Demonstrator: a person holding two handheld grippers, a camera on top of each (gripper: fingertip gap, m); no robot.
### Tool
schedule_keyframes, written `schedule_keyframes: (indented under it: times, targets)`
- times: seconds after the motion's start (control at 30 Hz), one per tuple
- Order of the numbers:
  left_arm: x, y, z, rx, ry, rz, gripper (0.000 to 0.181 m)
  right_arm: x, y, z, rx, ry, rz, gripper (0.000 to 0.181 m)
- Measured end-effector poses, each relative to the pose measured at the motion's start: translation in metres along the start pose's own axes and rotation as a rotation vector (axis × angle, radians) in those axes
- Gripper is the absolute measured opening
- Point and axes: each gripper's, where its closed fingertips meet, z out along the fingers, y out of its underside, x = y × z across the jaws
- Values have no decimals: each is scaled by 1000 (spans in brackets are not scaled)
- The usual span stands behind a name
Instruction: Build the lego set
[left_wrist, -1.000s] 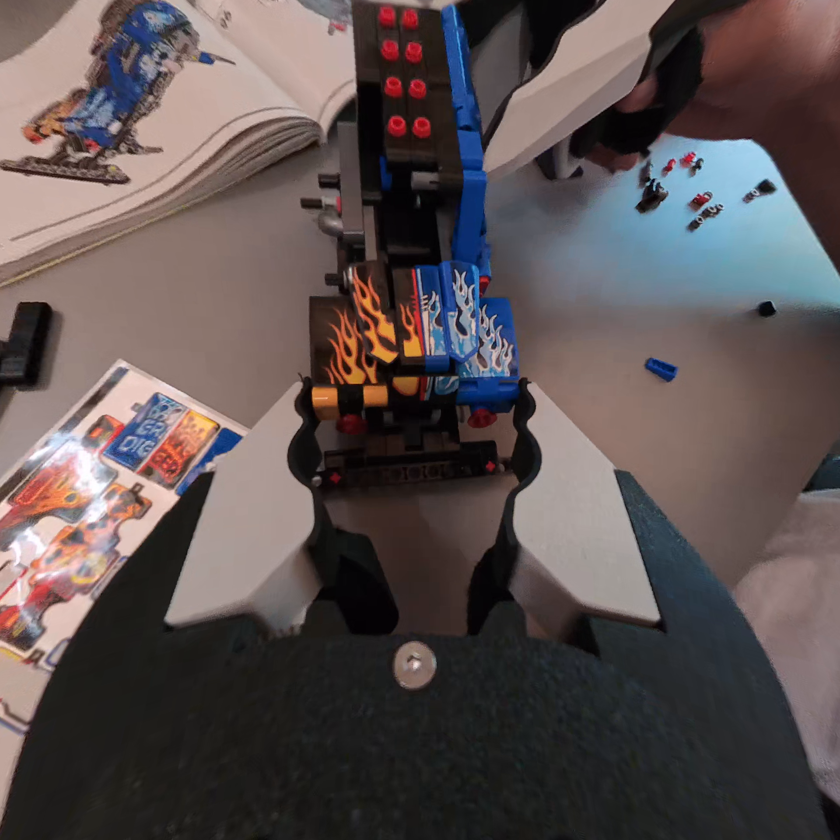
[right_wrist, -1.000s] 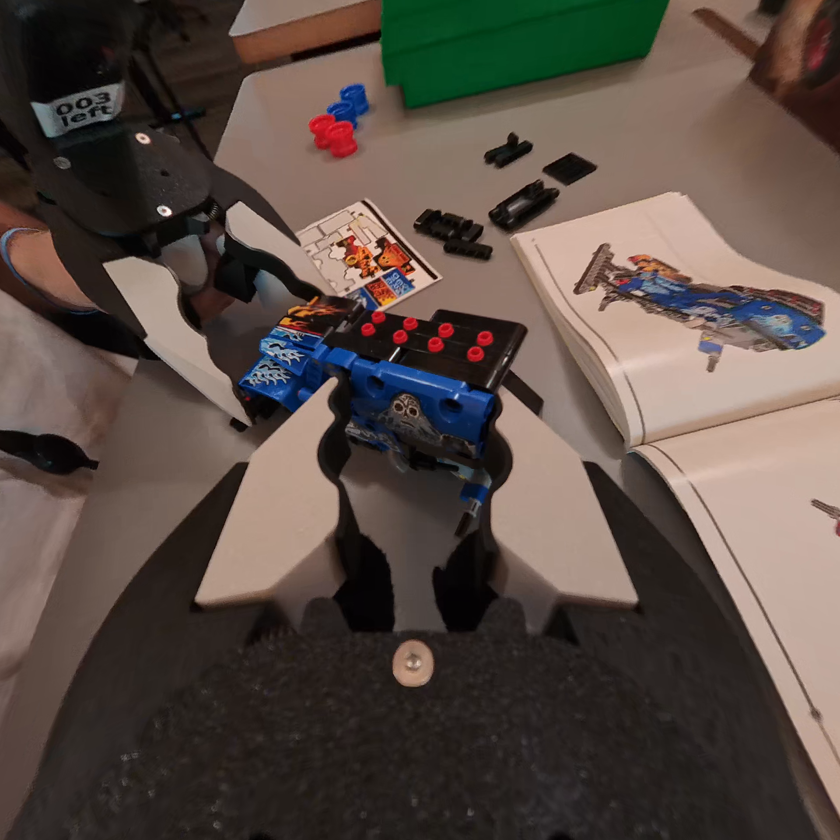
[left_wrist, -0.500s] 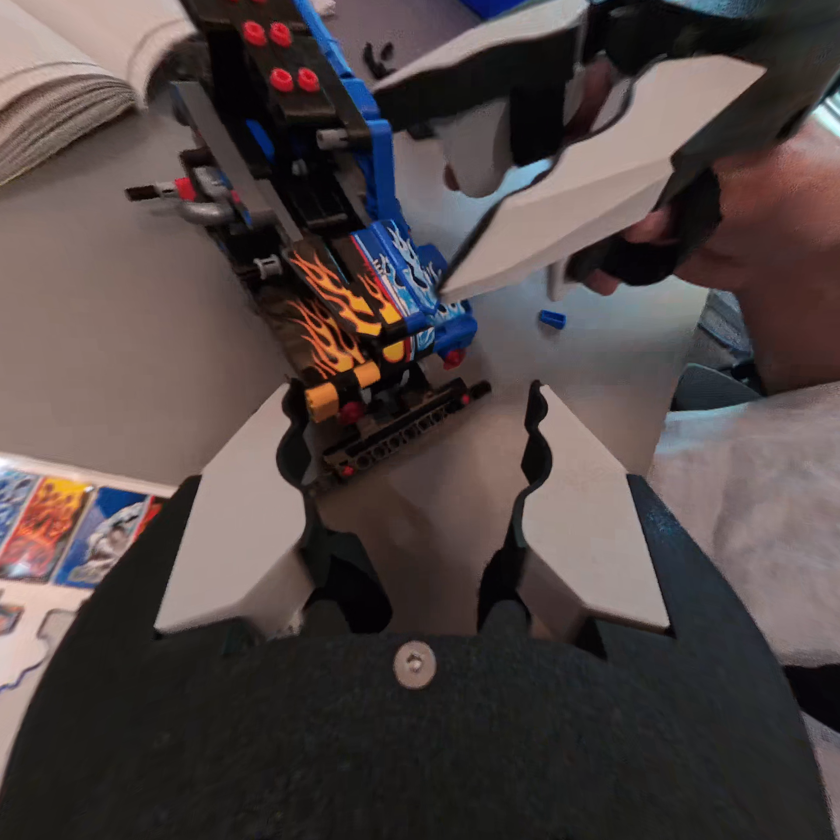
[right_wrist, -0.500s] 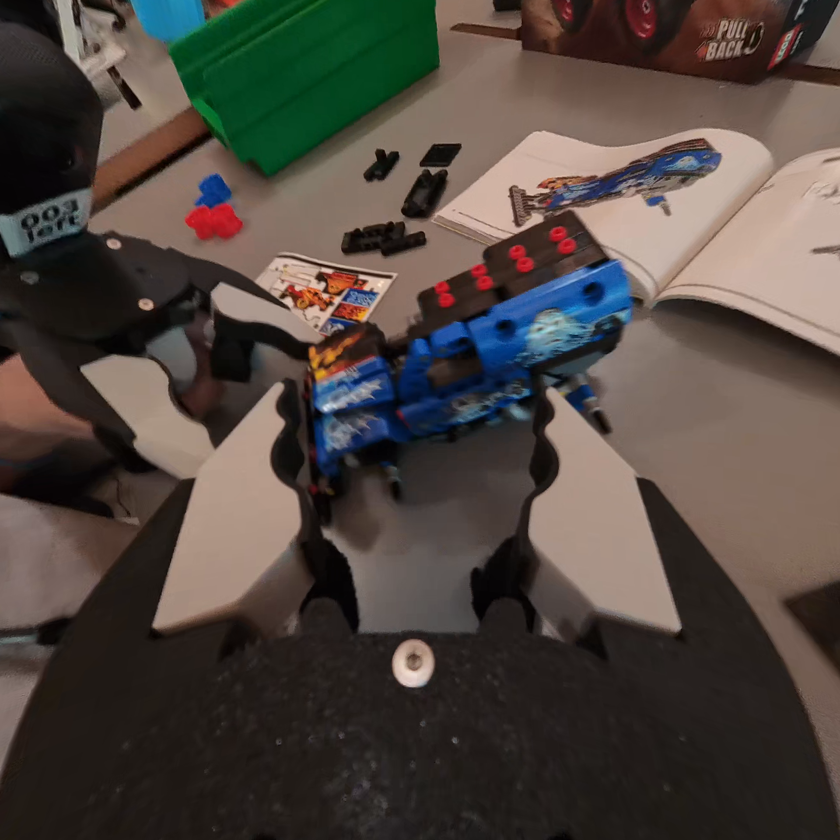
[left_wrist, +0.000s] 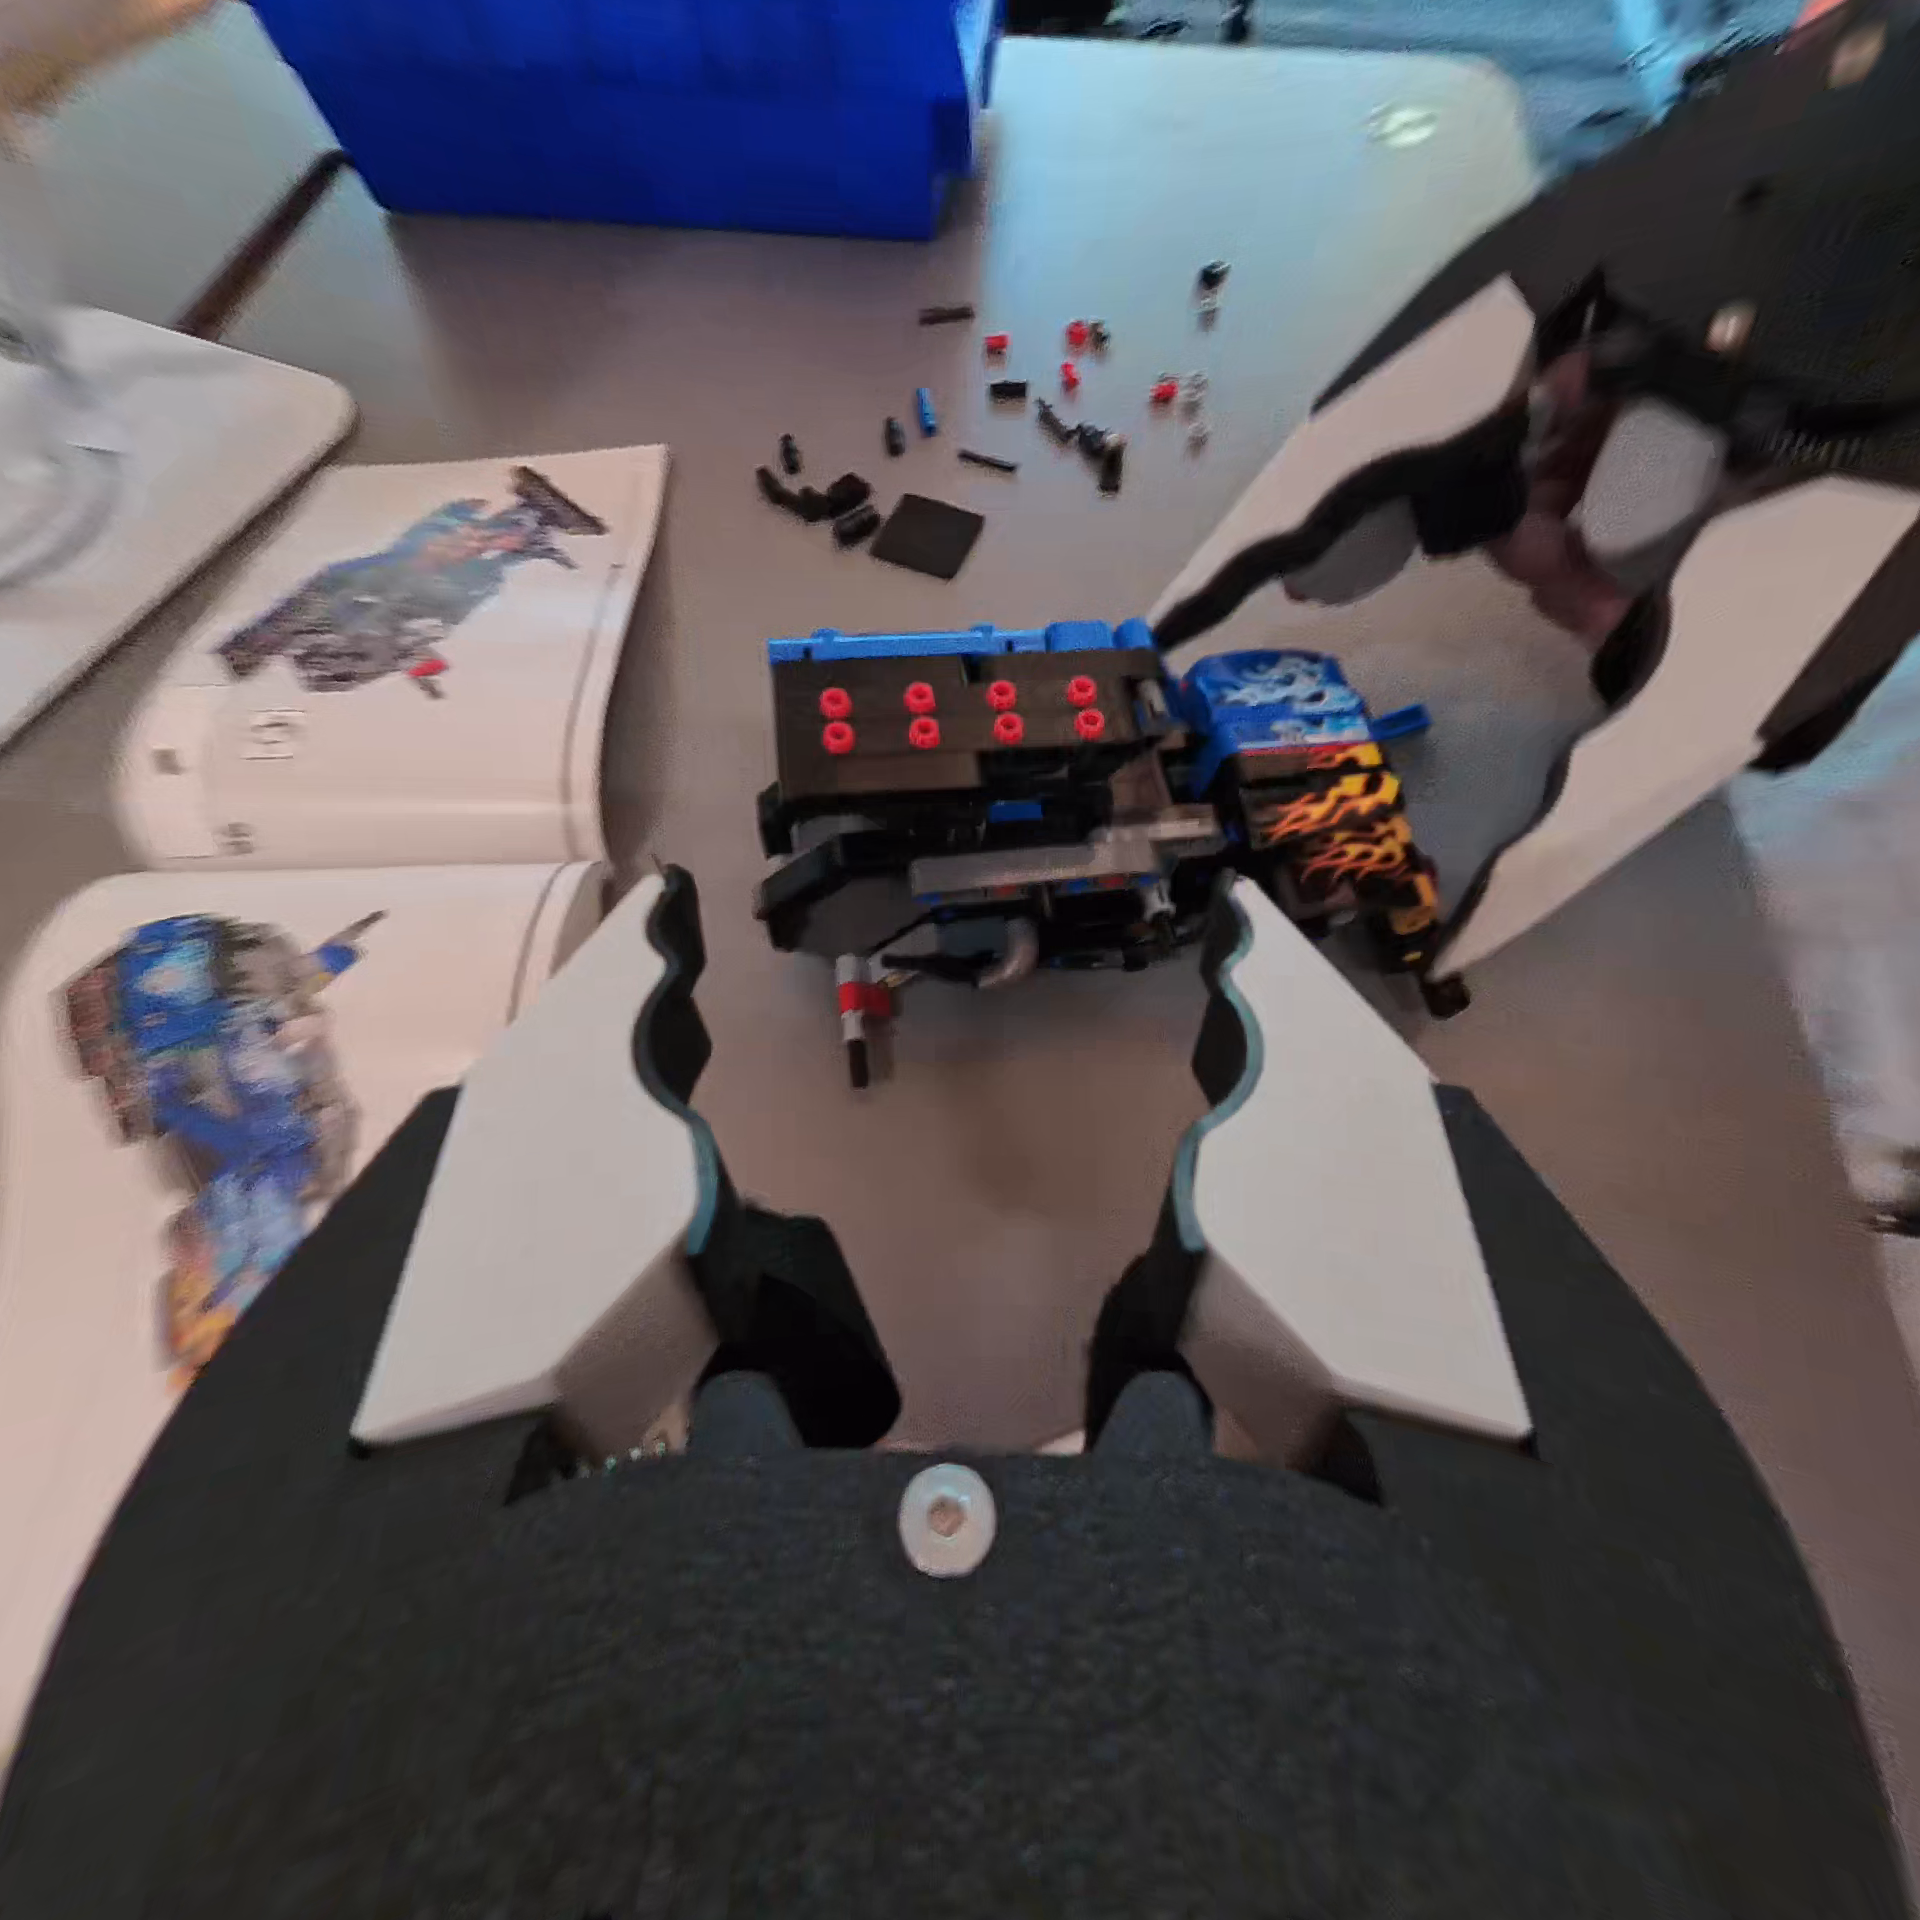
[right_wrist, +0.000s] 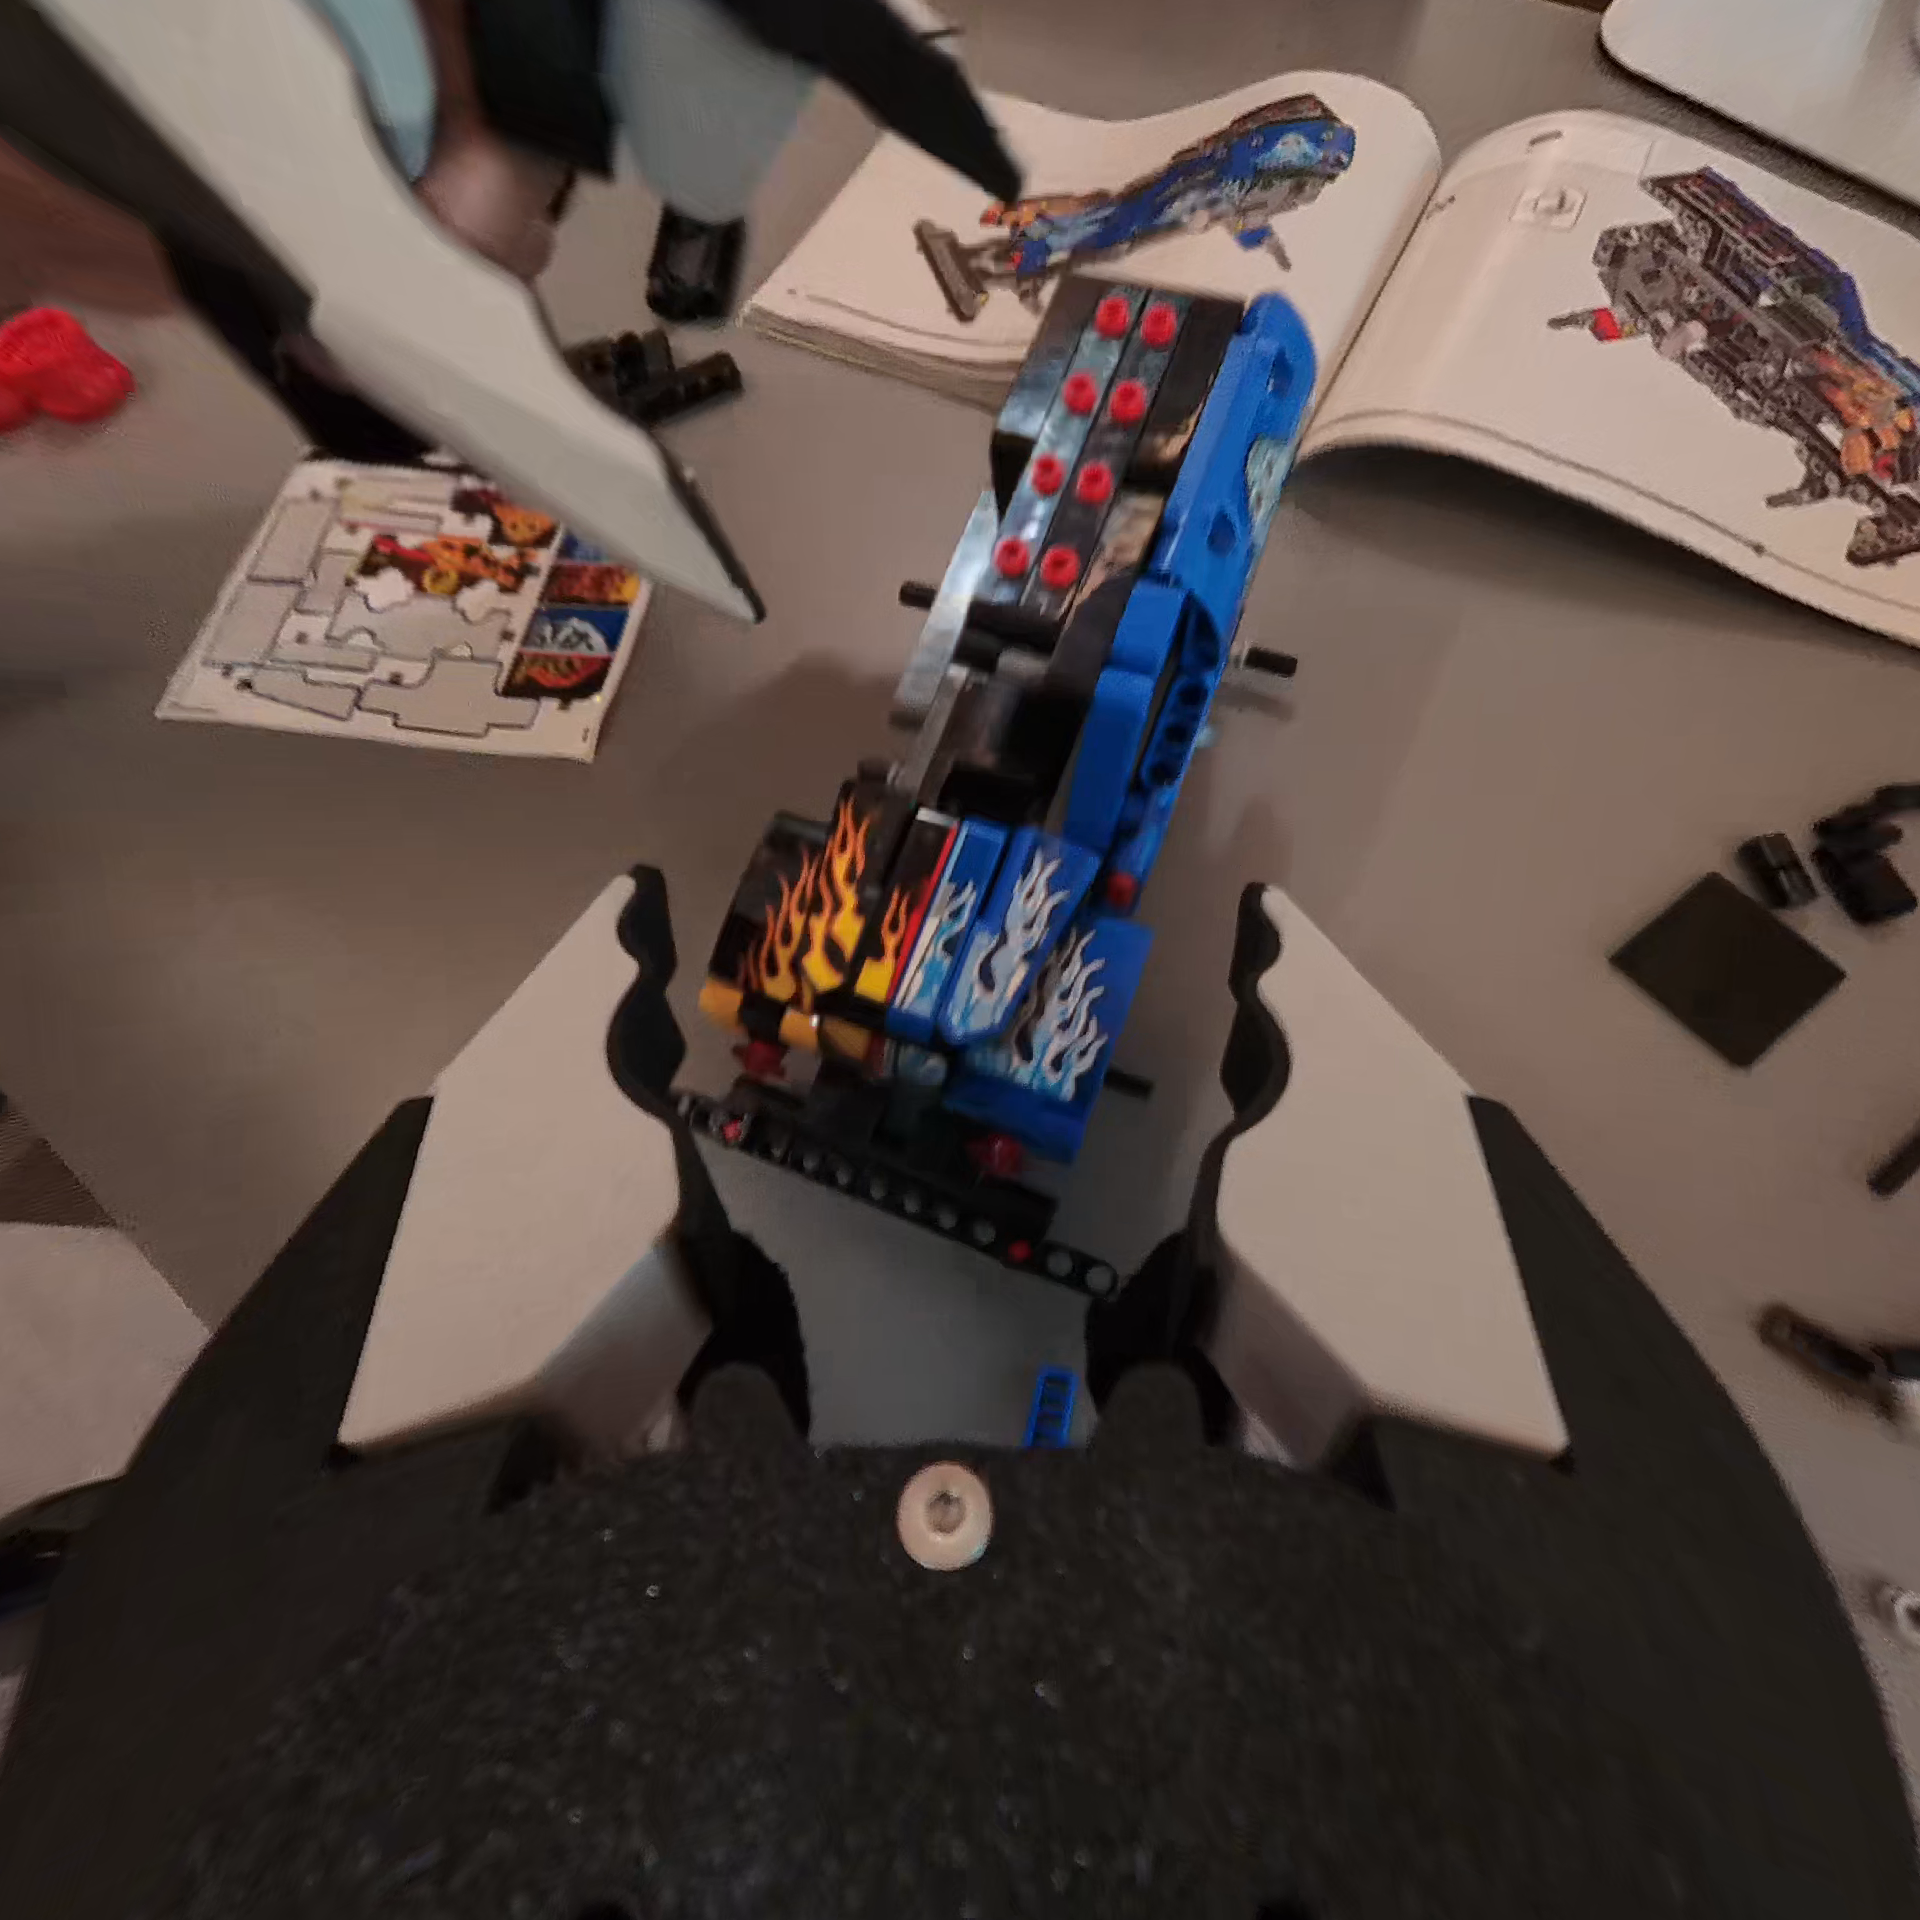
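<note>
The part-built lego truck (left_wrist: 987, 790), blue and black with red studs and flame stickers, rests on the grey table. In the left wrist view my left gripper (left_wrist: 951, 904) is open and empty, its fingertips just short of the truck's long side. My right gripper (left_wrist: 1299, 795) comes in from the right, open, with its fingers straddling the flame-stickered front. In the right wrist view the truck (right_wrist: 1039, 727) points away and my right gripper (right_wrist: 943, 899) is open, with the front end between its fingers. One left gripper finger (right_wrist: 499, 343) hangs at the upper left.
An open instruction booklet (left_wrist: 395, 727) lies left of the truck and shows behind it in the right wrist view (right_wrist: 1507, 312). A sticker sheet (right_wrist: 395, 613), red pieces (right_wrist: 62, 374), a black square plate (left_wrist: 928, 535), small loose parts (left_wrist: 1039, 416) and a blue bin (left_wrist: 644, 104) surround it.
My left gripper left the truck's front and swung round to its side. My right gripper let go of the blue rear and moved to the flame front. The truck turned.
</note>
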Motion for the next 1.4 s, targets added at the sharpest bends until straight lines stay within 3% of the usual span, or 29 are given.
schedule_keyframes:
  times: [0.13, 0.23, 0.3, 0.5, 0.63, 0.8, 0.97, 1.13, 1.2, 1.23, 1.33, 1.4]
  targets:
    - [-3, -2, 26, 33, 152, -96, 83, -7, 24, 4, 3, 39, -24, 104]
    - [-6, -2, 37, 57, 157, -101, 51, -9, 27, 11, 32, 38, -27, 88]
    - [-7, -5, 34, 78, 137, -98, 37, -8, 26, 12, 35, 22, -29, 87]
    - [-12, -8, 9, 126, 15, -165, 36, -7, 9, 6, 41, -124, -181, 87]
    - [-14, -3, -12, 156, -108, -226, 33, 0, -6, 5, 40, -376, -351, 87]
    - [-11, 10, -16, 124, -259, -210, 37, 17, 1, 23, -59, -606, -510, 86]
    - [-14, 25, -12, 132, -263, -297, 42, 27, 0, 34, -71, -674, -580, 84]
    - [-14, 25, -10, 145, -267, -276, 43, 31, -2, 36, -28, -671, -599, 86]
    - [-13, 27, -15, 130, -258, -235, 51, 34, -4, 32, -3, -666, -567, 90]
    - [-16, 26, -23, 145, -281, -216, 64, 37, -6, 26, 6, -671, -537, 92]
    - [-23, 9, -55, 309, -303, -182, 64, 66, -23, 7, 97, -613, -442, 95]
    - [-26, 1, -74, 423, -293, -196, 60, 105, -48, -1, 225, -475, -345, 90]
